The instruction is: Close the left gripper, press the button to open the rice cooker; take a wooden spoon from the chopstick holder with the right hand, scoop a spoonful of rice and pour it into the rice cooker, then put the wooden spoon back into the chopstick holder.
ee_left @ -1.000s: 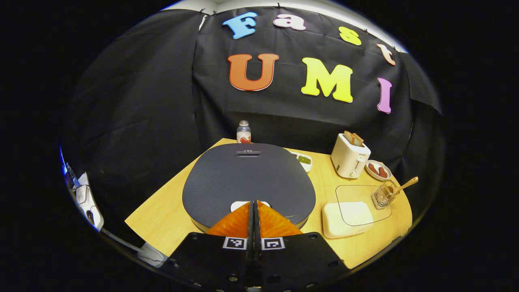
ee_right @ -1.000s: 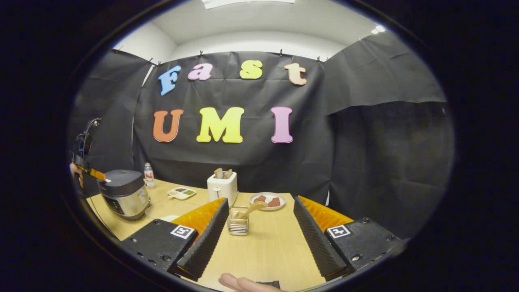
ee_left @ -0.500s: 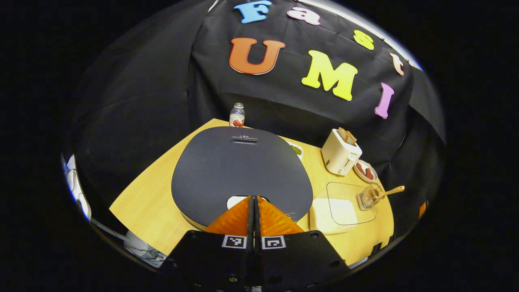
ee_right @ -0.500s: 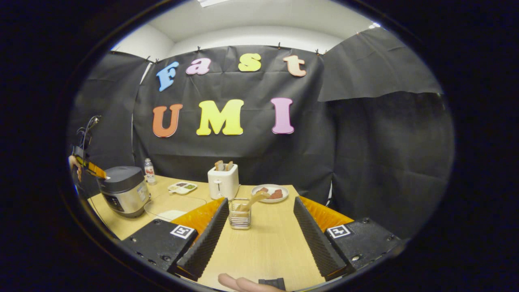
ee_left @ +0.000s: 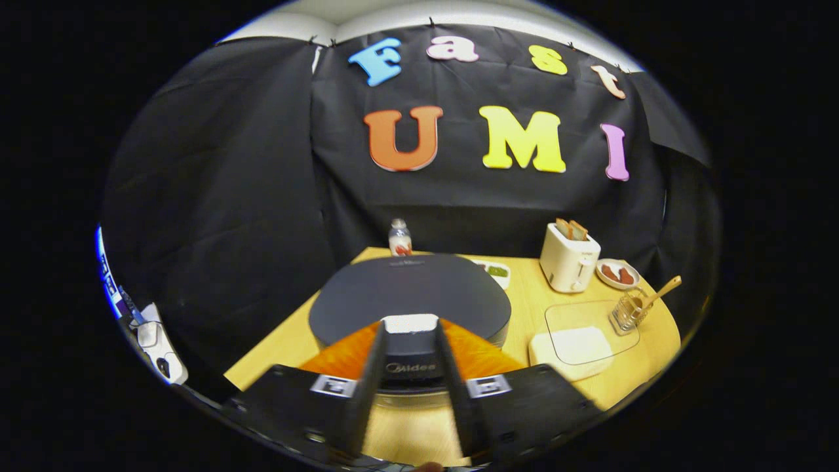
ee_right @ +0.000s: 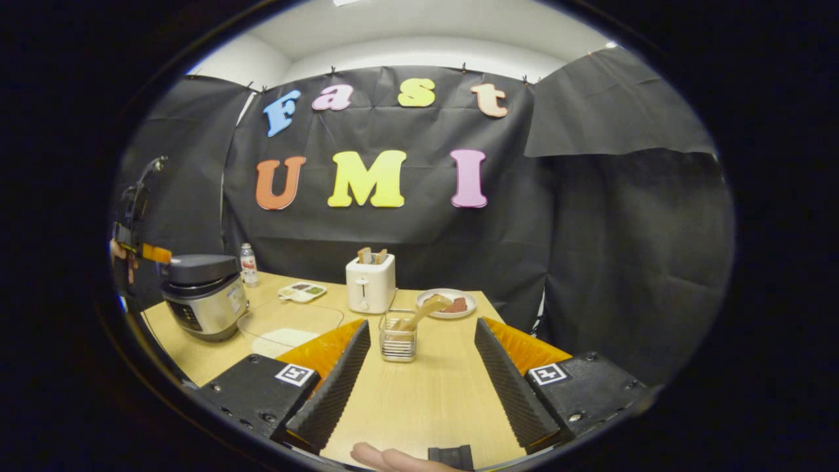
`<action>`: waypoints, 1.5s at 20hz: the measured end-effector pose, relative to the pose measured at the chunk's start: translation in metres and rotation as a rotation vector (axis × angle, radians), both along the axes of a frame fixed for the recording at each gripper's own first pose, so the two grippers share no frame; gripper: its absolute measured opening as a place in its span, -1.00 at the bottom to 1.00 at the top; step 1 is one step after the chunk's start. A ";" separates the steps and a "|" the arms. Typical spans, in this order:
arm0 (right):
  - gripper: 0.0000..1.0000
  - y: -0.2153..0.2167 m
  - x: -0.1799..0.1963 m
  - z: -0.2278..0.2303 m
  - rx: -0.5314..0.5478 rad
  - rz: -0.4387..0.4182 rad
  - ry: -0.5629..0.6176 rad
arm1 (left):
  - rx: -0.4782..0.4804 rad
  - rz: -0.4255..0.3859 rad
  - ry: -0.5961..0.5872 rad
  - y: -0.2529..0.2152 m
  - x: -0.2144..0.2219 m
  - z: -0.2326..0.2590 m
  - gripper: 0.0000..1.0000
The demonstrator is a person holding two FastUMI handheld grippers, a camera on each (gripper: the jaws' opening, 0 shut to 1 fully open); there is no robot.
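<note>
The wooden spoon stands in the chopstick holder on the table, its long axis leaning up and to the right, bowl end hidden inside the wire basket. The right gripper hangs just near of the holder, fingers spread wide, holding nothing. At the far left sits the rice cooker, lid slightly raised. The left gripper is blurred, fingers narrowly parted on either side of the cooker's front button.

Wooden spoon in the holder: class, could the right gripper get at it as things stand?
Probably yes: the right gripper is open, and bare table lies between it and the wooden spoon leaning out of the holder.
</note>
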State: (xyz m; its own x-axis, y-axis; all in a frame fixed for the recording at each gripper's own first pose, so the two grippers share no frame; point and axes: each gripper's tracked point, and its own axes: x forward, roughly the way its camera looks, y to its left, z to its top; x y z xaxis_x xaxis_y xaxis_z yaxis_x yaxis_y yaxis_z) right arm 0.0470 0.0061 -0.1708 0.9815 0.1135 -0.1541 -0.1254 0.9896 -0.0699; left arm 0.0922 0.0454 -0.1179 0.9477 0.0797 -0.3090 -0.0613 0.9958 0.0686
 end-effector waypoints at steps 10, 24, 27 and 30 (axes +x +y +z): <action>1.00 0.015 0.052 -0.049 0.074 -0.049 0.059 | -0.113 -0.090 -0.165 -0.030 -0.078 0.032 0.94; 0.95 0.037 0.188 -0.092 0.179 -0.108 0.065 | -0.139 -0.042 -0.203 0.014 -0.100 -0.004 0.90; 0.72 0.030 0.211 -0.085 0.236 -0.177 -0.003 | -0.141 -0.005 -0.228 0.031 -0.098 0.003 0.90; 0.31 0.049 0.228 -0.091 0.267 -0.110 0.023 | -0.157 -0.014 -0.248 0.031 -0.099 0.009 0.90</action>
State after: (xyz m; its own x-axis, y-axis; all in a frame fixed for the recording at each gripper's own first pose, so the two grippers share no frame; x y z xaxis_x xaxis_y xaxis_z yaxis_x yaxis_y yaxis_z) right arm 0.2750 0.0549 -0.2615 0.9868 0.0458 -0.1551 -0.0146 0.9804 0.1964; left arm -0.0072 0.0767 -0.1084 0.9965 0.0358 -0.0752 -0.0434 0.9939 -0.1017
